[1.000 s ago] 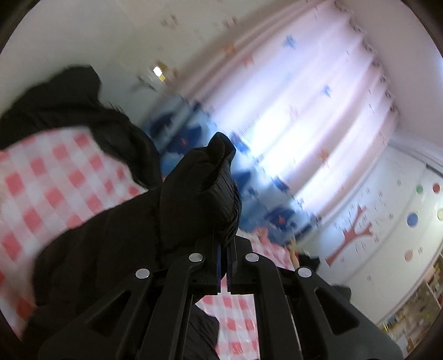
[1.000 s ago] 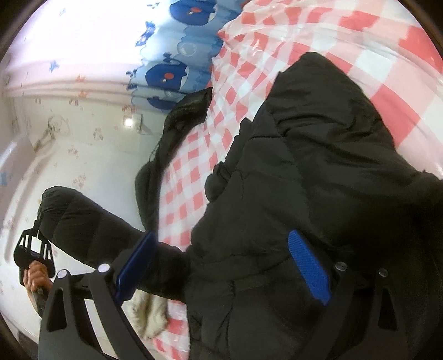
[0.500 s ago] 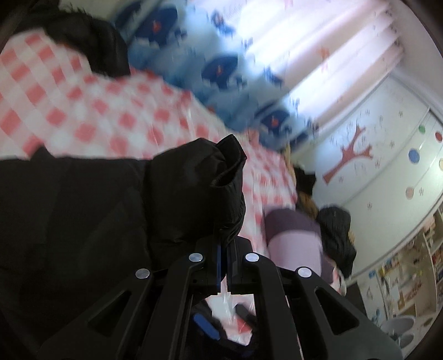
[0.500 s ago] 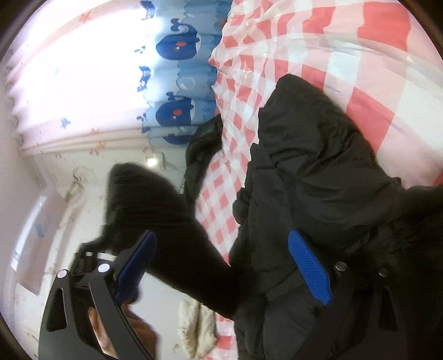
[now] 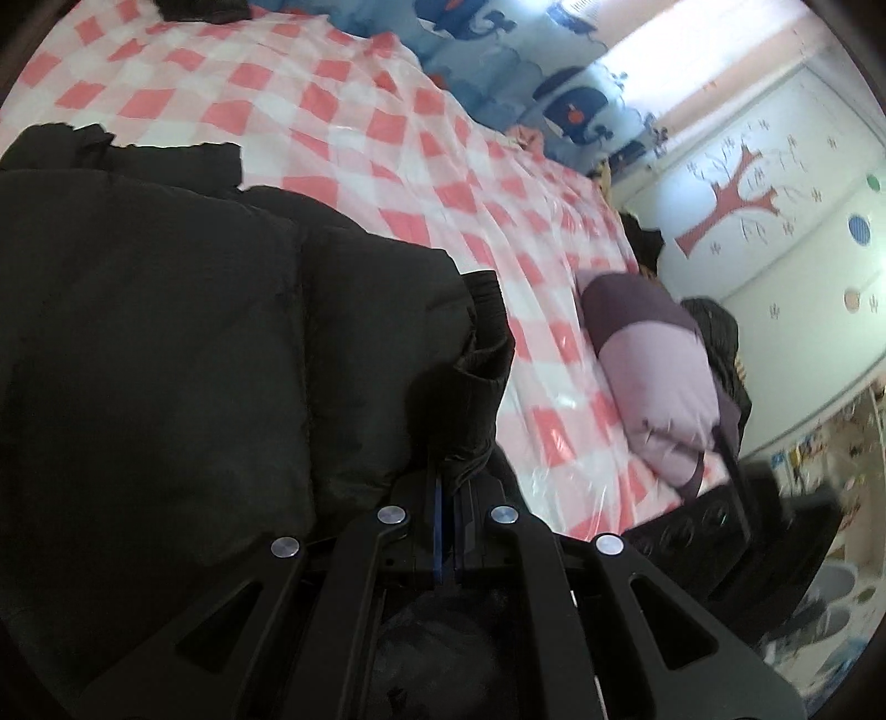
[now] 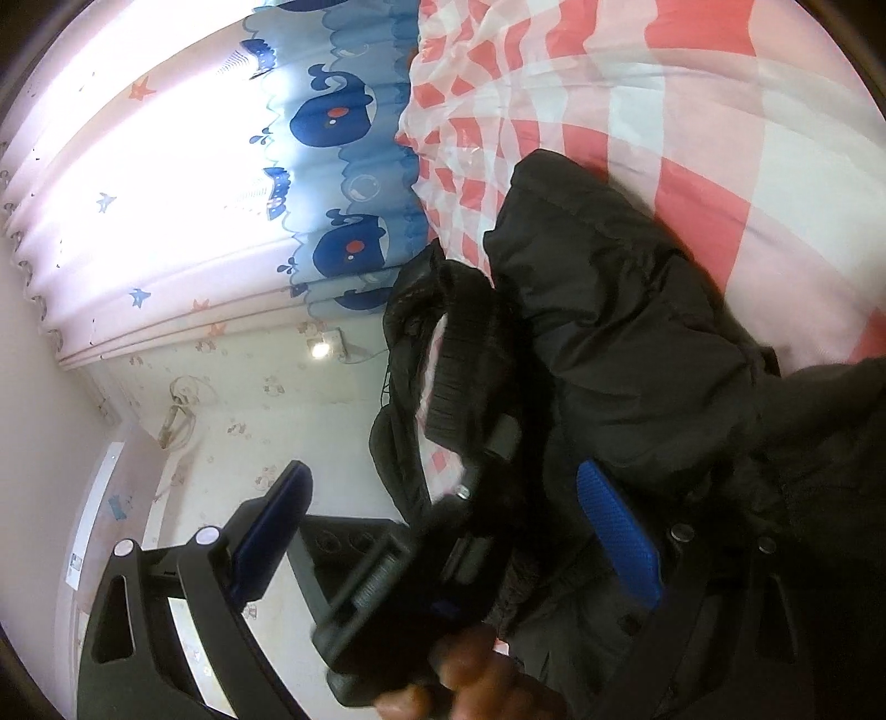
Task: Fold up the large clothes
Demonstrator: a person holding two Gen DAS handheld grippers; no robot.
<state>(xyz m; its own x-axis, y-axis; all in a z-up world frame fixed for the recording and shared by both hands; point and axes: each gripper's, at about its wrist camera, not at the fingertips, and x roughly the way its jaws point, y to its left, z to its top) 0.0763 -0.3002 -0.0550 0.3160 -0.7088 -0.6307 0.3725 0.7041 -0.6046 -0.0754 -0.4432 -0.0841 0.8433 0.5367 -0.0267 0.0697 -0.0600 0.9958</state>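
Landmark: the black puffer jacket, spread on the red-and-white checked sheet covering the bed.

Left gripper: jaws clenched on the jacket's ribbed sleeve cuff, which bunches up just past the tips. The sleeve lies folded over the jacket body; body fills the left half of the left wrist view.

Right gripper: jaws released, blue pads wide apart, nothing pressed between them. One pad sits against jacket fabric, the other hangs off the bed edge over the wall side.

In the way: in the right wrist view, the left gripper body and the hand holding it cross between the right gripper's open fingers, blocking sight of the jacket's near part. The cuff rises from it, blurred.

Around the jacket:
- Beyond it, toward the head of the bed, a second dark garment at the sheet's far edge, mostly cut off.
- To its right, well apart, a purple-and-lilac padded garment at the bed edge; a dark striped item just behind that.
- Whale-print curtain past the far side of the bed, bright window behind it.
- Wall with red tree decal right of the bed.
- Black speaker-like box below the lilac garment; kind uncertain
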